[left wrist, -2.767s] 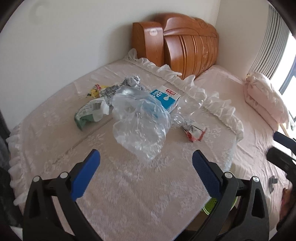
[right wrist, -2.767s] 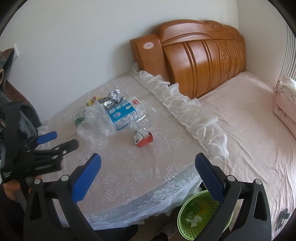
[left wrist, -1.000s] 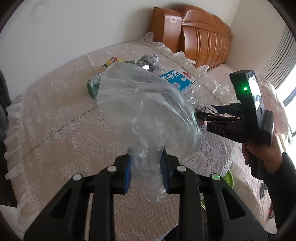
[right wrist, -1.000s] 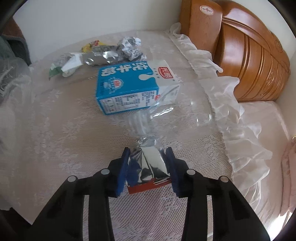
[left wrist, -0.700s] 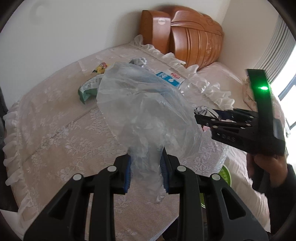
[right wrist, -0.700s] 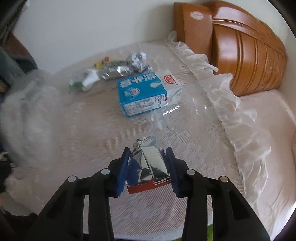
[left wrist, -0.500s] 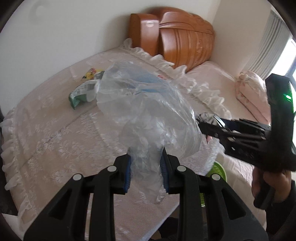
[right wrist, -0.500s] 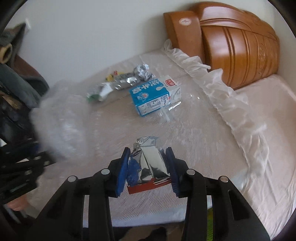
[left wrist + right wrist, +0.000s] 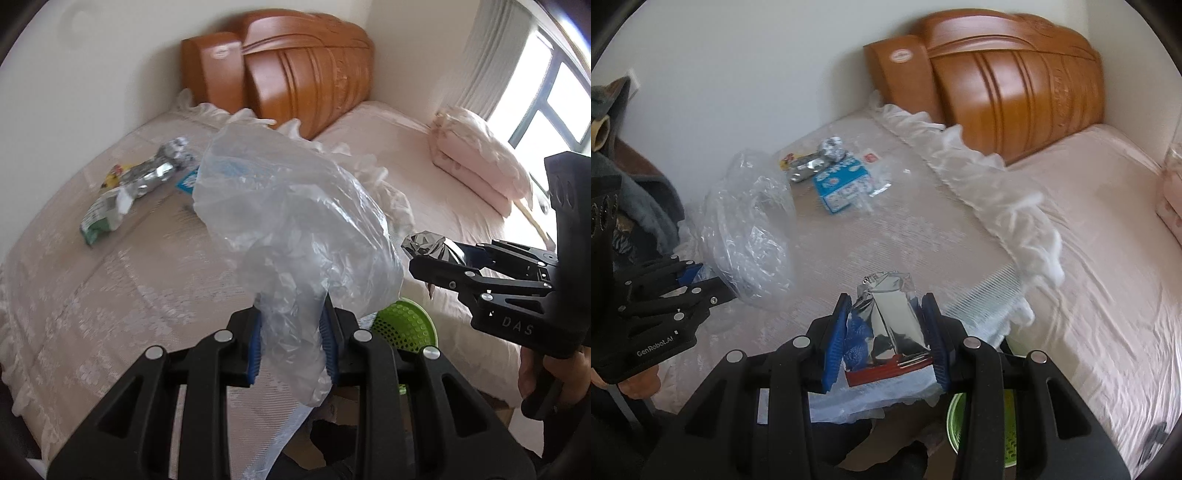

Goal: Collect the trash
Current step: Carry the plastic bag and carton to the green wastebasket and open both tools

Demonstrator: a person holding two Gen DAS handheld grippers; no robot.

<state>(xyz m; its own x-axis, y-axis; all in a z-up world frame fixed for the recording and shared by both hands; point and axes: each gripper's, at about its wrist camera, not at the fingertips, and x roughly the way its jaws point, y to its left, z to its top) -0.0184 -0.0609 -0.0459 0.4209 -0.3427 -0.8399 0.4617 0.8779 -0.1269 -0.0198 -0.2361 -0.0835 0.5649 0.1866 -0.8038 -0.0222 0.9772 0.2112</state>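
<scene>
My left gripper point(image 9: 291, 339) is shut on a crumpled clear plastic bag point(image 9: 295, 229) and holds it up above the table's near edge. It also shows in the right wrist view point(image 9: 750, 236). My right gripper point(image 9: 886, 336) is shut on a silver and red foil wrapper point(image 9: 890, 325), which also shows in the left wrist view point(image 9: 428, 245). A green mesh bin point(image 9: 404, 325) stands on the floor below both grippers, partly hidden; it also shows in the right wrist view point(image 9: 1008, 424).
On the lace-covered table point(image 9: 110, 295) lie a blue and white milk carton point(image 9: 842, 184), crumpled foil point(image 9: 831, 147), a green and white wrapper point(image 9: 103, 214) and a yellow wrapper point(image 9: 114, 173). A bed point(image 9: 1089, 240) with a wooden headboard point(image 9: 1015, 81) stands right.
Both grippers have pulled back from the table with their trash and now hang near the table's front edge, over the green bin. The trash on the table looks farther away.
</scene>
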